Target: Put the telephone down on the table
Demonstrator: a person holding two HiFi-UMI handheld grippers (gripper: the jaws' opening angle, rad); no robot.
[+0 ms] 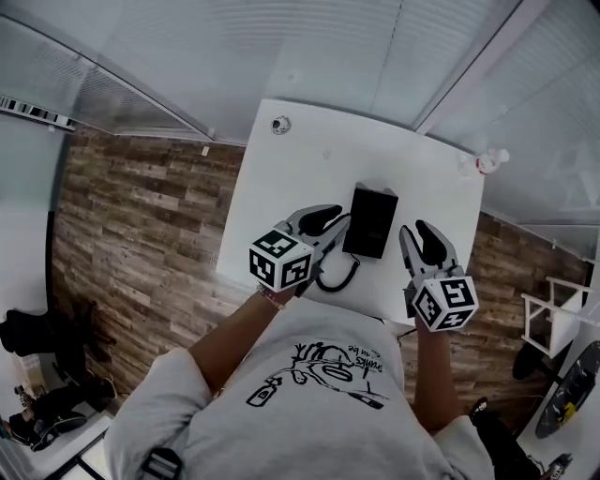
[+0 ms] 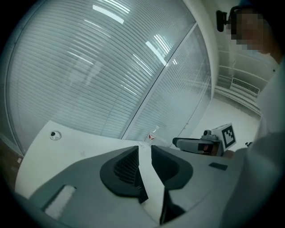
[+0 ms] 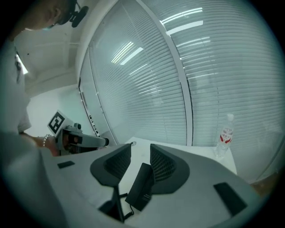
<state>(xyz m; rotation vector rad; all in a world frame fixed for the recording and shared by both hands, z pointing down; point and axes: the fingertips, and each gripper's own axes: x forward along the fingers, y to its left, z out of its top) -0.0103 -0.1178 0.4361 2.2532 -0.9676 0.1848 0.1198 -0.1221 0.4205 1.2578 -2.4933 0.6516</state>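
I see a white table that stands in a corner between glass walls. Closed white blinds cover the glass, and long lamps reflect in it as bright stripes. The floor is brown wood planks. A white rack stands at the right.

Left hand-held gripper, jaws narrowly apart over white table, small bottle beyond.
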